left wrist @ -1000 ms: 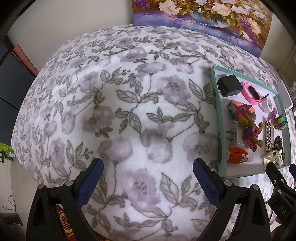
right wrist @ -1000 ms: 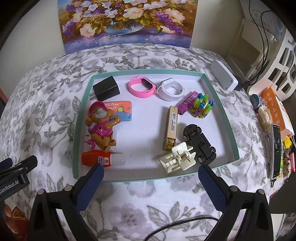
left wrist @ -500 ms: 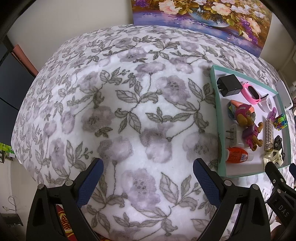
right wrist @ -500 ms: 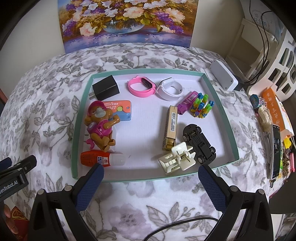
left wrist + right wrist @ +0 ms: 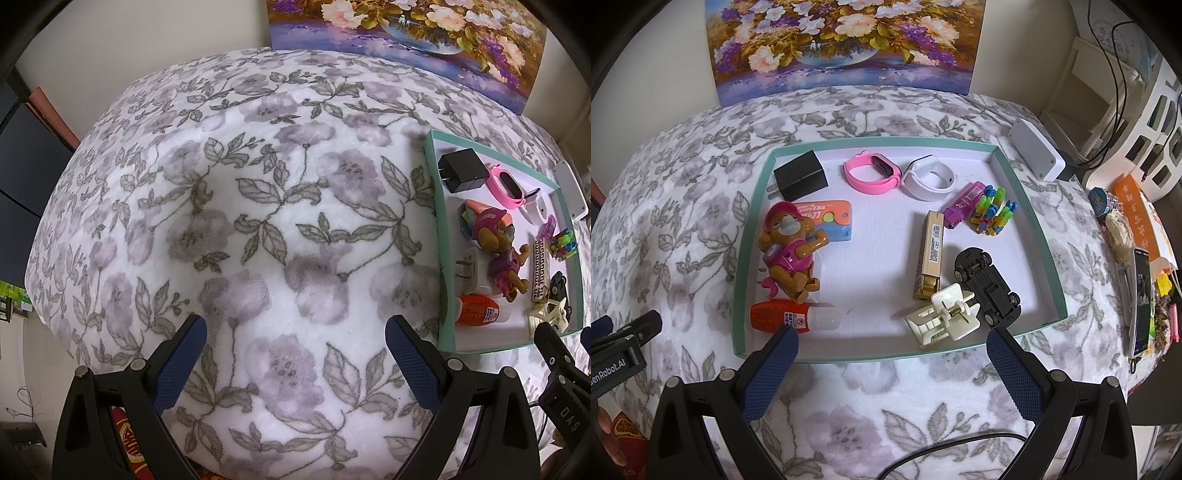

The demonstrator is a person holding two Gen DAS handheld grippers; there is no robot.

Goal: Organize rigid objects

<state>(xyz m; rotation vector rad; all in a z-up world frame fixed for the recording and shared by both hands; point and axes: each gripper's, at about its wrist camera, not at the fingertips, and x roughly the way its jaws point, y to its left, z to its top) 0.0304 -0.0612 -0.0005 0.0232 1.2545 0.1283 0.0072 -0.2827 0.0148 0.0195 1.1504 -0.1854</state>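
Note:
A teal-rimmed tray (image 5: 1043, 236) lies on the floral blanket and holds several small objects: a black charger (image 5: 800, 175), a pink watch (image 5: 871, 172), a white watch (image 5: 929, 178), a toy dog (image 5: 788, 251), an orange bottle (image 5: 792, 316), a gold box (image 5: 930, 254), a black toy car (image 5: 988, 286) and a white clip (image 5: 945, 316). My right gripper (image 5: 892, 350) is open and empty at the tray's near edge. My left gripper (image 5: 295, 341) is open and empty over bare blanket, left of the tray (image 5: 445, 295).
A flower painting (image 5: 846, 44) leans on the back wall. A white power box (image 5: 1038, 153) lies beyond the tray's right corner. A phone (image 5: 1141, 299) and clutter sit at the far right. A black cable (image 5: 942, 448) crosses the blanket near me.

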